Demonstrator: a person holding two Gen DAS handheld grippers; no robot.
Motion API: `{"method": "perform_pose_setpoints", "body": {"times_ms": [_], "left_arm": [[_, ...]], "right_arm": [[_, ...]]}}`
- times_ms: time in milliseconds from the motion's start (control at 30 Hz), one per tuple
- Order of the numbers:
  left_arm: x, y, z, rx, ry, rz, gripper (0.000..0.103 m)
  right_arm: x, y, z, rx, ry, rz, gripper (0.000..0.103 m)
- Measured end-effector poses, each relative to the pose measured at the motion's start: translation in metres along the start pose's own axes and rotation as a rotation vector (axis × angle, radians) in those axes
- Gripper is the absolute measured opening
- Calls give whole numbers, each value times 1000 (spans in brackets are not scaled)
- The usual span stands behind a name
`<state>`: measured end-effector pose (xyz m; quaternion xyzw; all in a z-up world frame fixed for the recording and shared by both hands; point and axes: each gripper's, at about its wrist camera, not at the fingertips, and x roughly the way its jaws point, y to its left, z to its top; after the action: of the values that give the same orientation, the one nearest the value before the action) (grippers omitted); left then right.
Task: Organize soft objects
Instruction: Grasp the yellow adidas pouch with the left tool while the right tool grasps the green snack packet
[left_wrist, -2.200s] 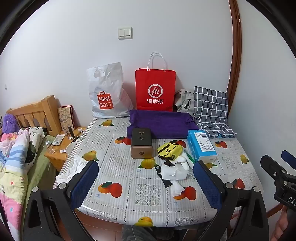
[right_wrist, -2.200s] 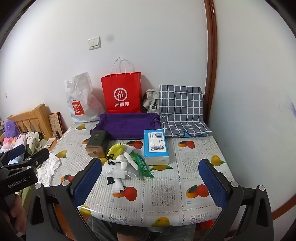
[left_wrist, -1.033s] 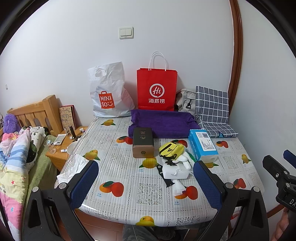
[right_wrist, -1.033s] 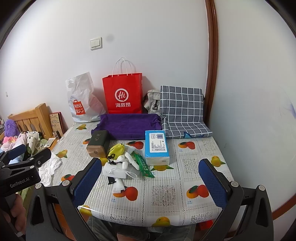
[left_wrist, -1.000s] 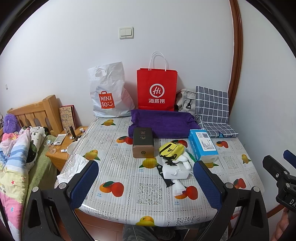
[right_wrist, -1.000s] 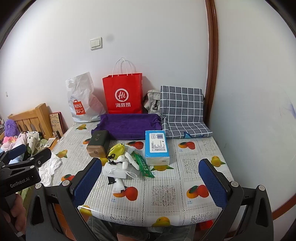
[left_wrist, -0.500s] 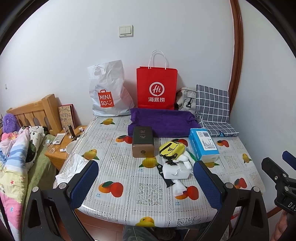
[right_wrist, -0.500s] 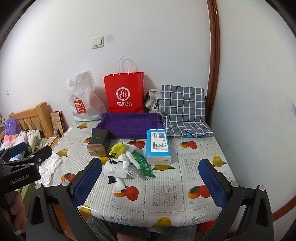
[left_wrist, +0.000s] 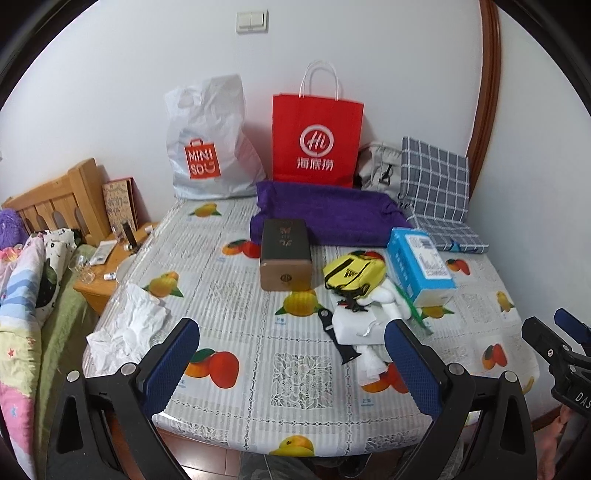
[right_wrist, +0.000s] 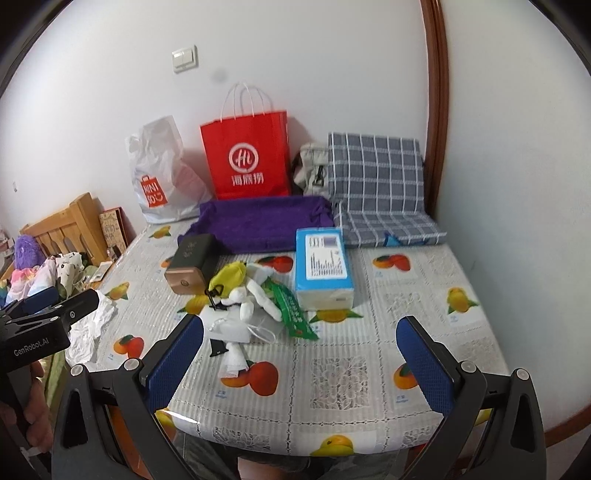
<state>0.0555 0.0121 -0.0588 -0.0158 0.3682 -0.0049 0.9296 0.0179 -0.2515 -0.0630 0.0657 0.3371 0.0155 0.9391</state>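
Left gripper (left_wrist: 291, 363) is hovering over the near edge of the worktop (left_wrist: 236, 295), fingers (left_wrist: 171, 365) spread wide, nothing between them. Right gripper (right_wrist: 299, 363) is hovering likewise over the near edge, fingers (right_wrist: 424, 369) released, gripping nothing. Each gripper is showing in the other's view: the right one at 4 o'clock of the left view, the left one at 8 o'clock of the right view.

Soft objects are lying in a loose cluster at worktop centre. Yellow pouch (left_wrist: 354, 275) is resting just beside the brown box (left_wrist: 284, 254), at its 3 o'clock. White plush toy (right_wrist: 251, 293) is lying against the pouch, touching the green packet (right_wrist: 293, 308). White flat pack (left_wrist: 356, 323) is sitting at 6 o'clock of the pouch, with a black strap (left_wrist: 338, 341) sticking out from under it. Blue tissue box (right_wrist: 323, 262) is standing at 3 o'clock of the cluster.

Purple towel (left_wrist: 328, 212) is lying folded at 12 o'clock, behind the brown box. Checked cloth (right_wrist: 380, 195) is leaning on the wall at 1 o'clock. Red paper bag (left_wrist: 316, 138) and white plastic bag (left_wrist: 207, 147) are standing against the wall. Crumpled tissue (left_wrist: 127, 328) is lying at the worktop's 9 o'clock edge, well apart from the cluster.
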Motion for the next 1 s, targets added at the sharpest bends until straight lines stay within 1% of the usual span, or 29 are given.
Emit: {"method": "perform_pose_setpoints", "body": {"times_ms": [133, 267, 467, 567, 700, 767, 833, 867, 933, 1000], "left_arm": [[25, -2, -4, 1, 30, -1, 102], [52, -8, -6, 11, 58, -33, 101], [84, -27, -4, 46, 94, -77, 100], [97, -37, -1, 63, 109, -101, 97], [114, -49, 6, 91, 111, -115, 96], [122, -55, 11, 105, 108, -130, 96], [129, -60, 18, 106, 107, -152, 96], [134, -64, 21, 106, 108, -163, 96], [142, -69, 25, 108, 110, -176, 91], [152, -74, 30, 109, 118, -177, 88]], "right_arm": [[28, -6, -7, 6, 54, 8, 103], [54, -12, -15, 3, 101, 18, 102], [84, -25, -24, 10, 152, 26, 98], [97, -34, -27, 24, 169, 32, 97], [118, -44, -32, 41, 202, 63, 86], [128, -49, -36, 50, 219, 80, 85], [139, -52, -39, 55, 232, 97, 81], [144, -52, -40, 55, 239, 107, 80], [154, -54, -40, 51, 251, 120, 80], [161, -53, -39, 43, 252, 131, 80]]}}
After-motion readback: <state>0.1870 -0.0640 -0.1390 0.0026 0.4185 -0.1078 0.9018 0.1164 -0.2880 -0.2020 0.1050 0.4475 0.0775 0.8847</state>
